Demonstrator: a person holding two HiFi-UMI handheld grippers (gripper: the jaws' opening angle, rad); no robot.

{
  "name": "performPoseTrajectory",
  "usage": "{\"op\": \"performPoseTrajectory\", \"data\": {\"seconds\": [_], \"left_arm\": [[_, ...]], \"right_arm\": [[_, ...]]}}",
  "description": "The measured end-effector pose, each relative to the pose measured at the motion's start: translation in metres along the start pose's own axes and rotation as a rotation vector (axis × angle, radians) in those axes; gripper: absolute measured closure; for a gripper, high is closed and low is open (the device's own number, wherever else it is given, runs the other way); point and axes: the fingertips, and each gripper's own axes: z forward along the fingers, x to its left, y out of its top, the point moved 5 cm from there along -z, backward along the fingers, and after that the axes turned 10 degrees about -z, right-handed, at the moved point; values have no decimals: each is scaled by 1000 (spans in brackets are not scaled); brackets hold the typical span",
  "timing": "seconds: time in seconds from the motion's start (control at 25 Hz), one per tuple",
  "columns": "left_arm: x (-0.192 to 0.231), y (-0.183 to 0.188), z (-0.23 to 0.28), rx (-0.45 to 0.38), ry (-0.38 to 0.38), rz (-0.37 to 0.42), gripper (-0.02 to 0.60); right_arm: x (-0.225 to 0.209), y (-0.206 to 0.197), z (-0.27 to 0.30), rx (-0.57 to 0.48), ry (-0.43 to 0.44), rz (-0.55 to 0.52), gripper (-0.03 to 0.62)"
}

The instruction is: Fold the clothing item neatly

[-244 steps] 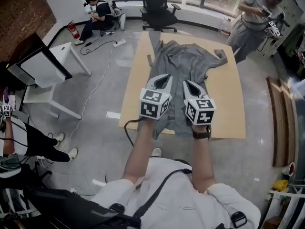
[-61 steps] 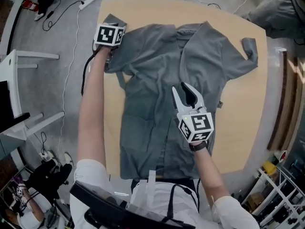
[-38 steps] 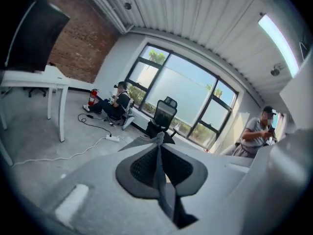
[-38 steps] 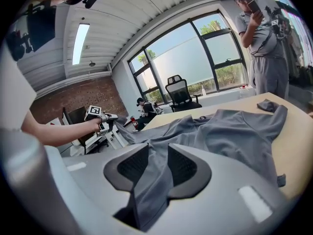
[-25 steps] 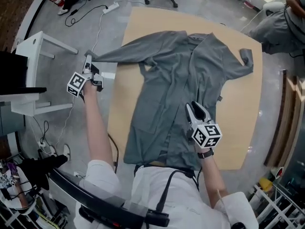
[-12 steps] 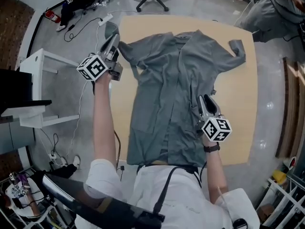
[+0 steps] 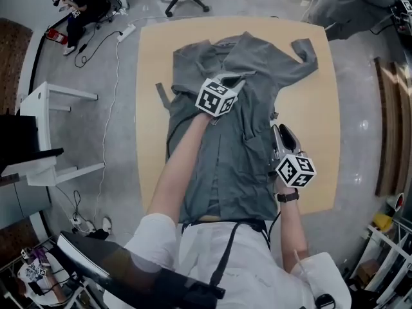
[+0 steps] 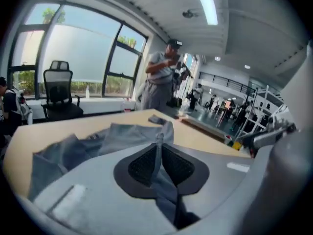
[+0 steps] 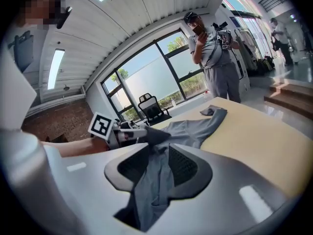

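- A grey shirt (image 7: 238,172) lies spread lengthwise on the wooden table (image 7: 151,140), collar toward the far edge, hem at the near edge (one sleeve reaches toward the far right corner).
- The left gripper (image 7: 238,78), above the shirt's upper middle, has its jaws nearly together, pinching a thin fold of grey cloth.
- The right gripper (image 7: 281,131) clamps cloth at the shirt's right side, near the table's right edge.
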Motion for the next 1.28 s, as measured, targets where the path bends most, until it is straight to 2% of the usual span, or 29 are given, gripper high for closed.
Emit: {"op": "performPoseTrajectory", "data": {"seconds": [0.08,0.16,0.28,0.44,0.56,0.68,0.92,0.96,1.04,1.12,1.28], "left_arm": [[-12,-47,27,124,-19,-15,473],[-19,-74,36,164,-27,-52,460],[-17,-80,32,130,10,-103,454],[-13,-64,17,46,61,-159,454],[-16,-62,-5,-8,89,-194,454],[-19,-74,-37,-31,128,-198,454],[-26,-74,-83,-99,193,-171,457],[-29,-75,-84,-102,195,-168,469],[-35,-77,-86,-109,196,-175,532],[-39,-78,-85,-115,192,-179,574],[-49,-82,-78,-103,173,-167,581]], "right_arm": [[-5,-3,1,11,-7,4,480],[-9,-4,3,16,-9,0,480],[-14,-5,10,21,-3,-15,480],[-25,-2,24,16,17,-17,479],[-25,1,31,12,34,-17,480],[-14,-3,38,27,55,-37,479],[8,8,54,41,91,-242,479],[6,10,54,44,88,-265,479],[-2,13,52,55,77,-288,479],[-14,17,48,55,56,-272,477],[-52,24,39,58,-16,-260,477]]}}
